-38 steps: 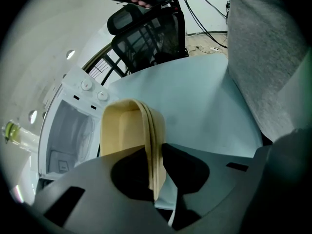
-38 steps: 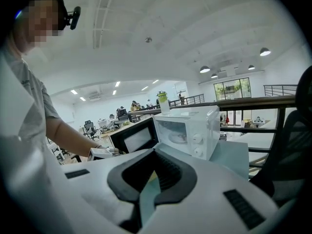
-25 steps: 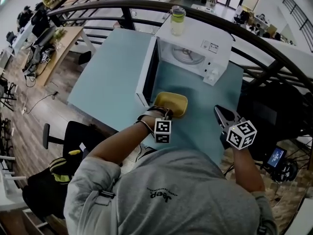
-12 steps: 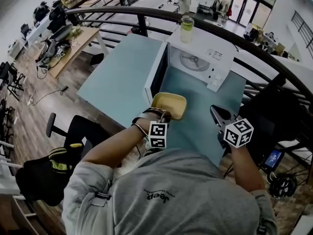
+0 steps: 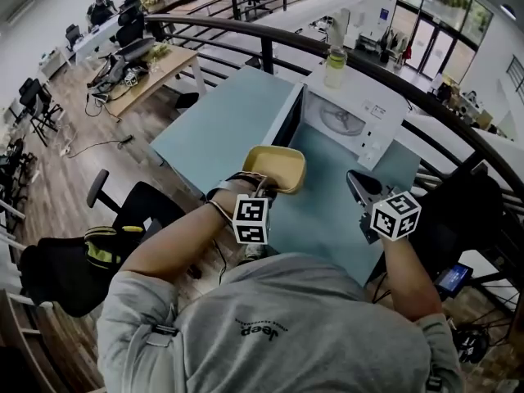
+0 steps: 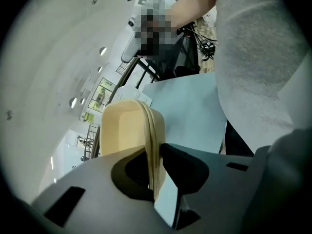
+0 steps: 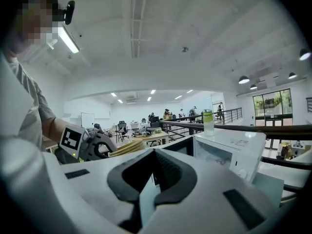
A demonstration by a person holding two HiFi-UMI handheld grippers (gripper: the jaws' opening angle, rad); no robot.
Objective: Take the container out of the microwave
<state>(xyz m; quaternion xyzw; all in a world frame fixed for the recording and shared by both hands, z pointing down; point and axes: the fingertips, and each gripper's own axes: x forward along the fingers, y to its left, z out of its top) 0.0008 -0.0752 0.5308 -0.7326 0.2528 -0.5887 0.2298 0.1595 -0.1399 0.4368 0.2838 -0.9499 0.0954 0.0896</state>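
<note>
Container (image 5: pixel 274 167) is being lifted up n away from the microwave (image 5: pixel 354 118), now mid-frame over the table (image 5: pixel 217 129), rim being pinched by the left gripper (image 5: pixel 265 189). Right gripper (image 5: pixel 354 182) is being kept closed, empty. Task's prob basically done.

Open-plan office, mezzanine level: desks (image 5: pixel 160 64) with monitors (image 5: pixel 131 31) and office chairs (image 5: pixel 34 97) at upper left; metal railing (image 5: pixel 237 29); glass doors (image 5: pixel 426 35) at upper right.

The microwave (image 5: pixel 372 105) gapes open toward the person, its door (image 5: pixel 285 125) swung out as a wall on the left, with the container (image 5: pixel 274 166) just off the door's end, bare table (image 5: pixel 323 219) free before the mouth, a bottle (image 5: pixel 335 65) on top and a railing (image 5: pixel 229 26) close behind.
</note>
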